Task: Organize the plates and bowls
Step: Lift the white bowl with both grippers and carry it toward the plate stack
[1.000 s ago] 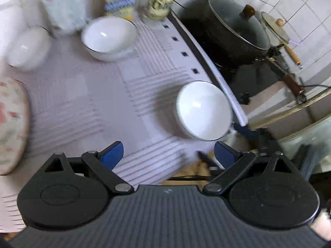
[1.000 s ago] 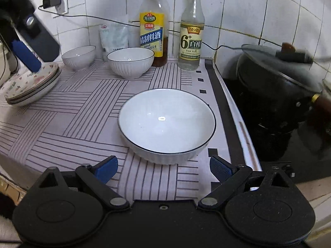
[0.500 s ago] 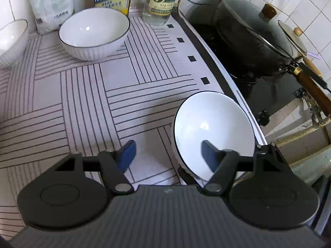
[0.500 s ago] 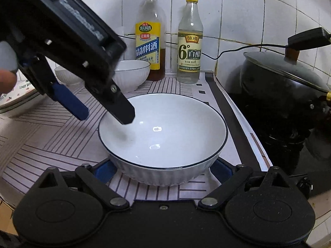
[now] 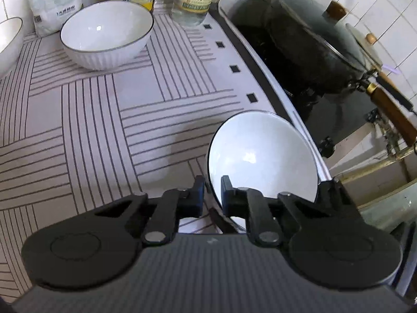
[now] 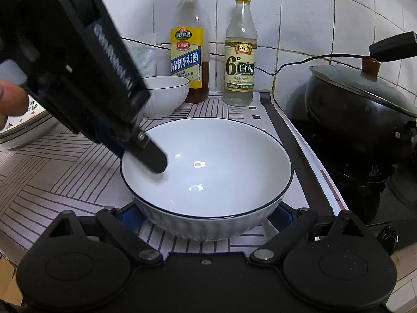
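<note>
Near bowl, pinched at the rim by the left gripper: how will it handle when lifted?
The near bowl looks glazed, so probably rigid but slippery between the pads. The left gripper pinches only one rim edge, so it may tilt or swing. Likely fragile if dropped.

White square tiles cover the wall, catching a bright glare near the top. A lined, pale mat covers the bench. To the right sits a dark stove, a black cable trailing along the wall.
</note>
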Motion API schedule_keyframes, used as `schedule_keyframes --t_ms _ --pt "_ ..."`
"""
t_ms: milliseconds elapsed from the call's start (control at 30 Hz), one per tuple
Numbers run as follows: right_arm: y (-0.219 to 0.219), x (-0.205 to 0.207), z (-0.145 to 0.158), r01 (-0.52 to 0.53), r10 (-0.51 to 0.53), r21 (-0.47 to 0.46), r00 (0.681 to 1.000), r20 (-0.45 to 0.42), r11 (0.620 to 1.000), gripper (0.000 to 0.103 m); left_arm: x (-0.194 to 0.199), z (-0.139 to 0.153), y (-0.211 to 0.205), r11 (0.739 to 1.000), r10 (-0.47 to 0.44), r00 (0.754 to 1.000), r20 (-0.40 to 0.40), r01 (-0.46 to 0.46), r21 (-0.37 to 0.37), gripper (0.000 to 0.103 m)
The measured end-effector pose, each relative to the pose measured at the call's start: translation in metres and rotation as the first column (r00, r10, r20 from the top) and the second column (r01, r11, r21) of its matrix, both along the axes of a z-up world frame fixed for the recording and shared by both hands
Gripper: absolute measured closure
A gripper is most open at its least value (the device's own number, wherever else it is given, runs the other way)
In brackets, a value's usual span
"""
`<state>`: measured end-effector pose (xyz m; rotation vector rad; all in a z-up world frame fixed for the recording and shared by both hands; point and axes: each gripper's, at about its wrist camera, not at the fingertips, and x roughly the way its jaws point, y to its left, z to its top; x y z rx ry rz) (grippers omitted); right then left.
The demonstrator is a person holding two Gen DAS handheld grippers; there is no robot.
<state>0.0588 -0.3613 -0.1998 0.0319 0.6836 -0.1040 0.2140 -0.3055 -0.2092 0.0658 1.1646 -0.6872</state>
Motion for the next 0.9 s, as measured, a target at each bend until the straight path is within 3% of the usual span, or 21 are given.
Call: schedule_keyframes --t_ms 467,733,900 --pt "0.016 0.002 0.016 -0.069 0.069 -0.03 0.998 0.01 0.997 0.006 -0.01 0.015 0.019 0.999 0.008 0.999 0.046 -0.01 0.037 0.092" --pt "0.044 0.014 0.04 -0.192 0.194 -0.026 0.978 0.081 0.981 0.006 -0.023 0.052 0.058 0.994 0.033 0.986 0.165 -0.049 0.099 0.091" --pt "0.069 0.036 0.046 -0.307 0.308 -0.024 0.946 0.101 0.951 0.006 -0.015 0.065 0.095 0.983 0.133 0.976 0.171 -0.152 0.105 0.091"
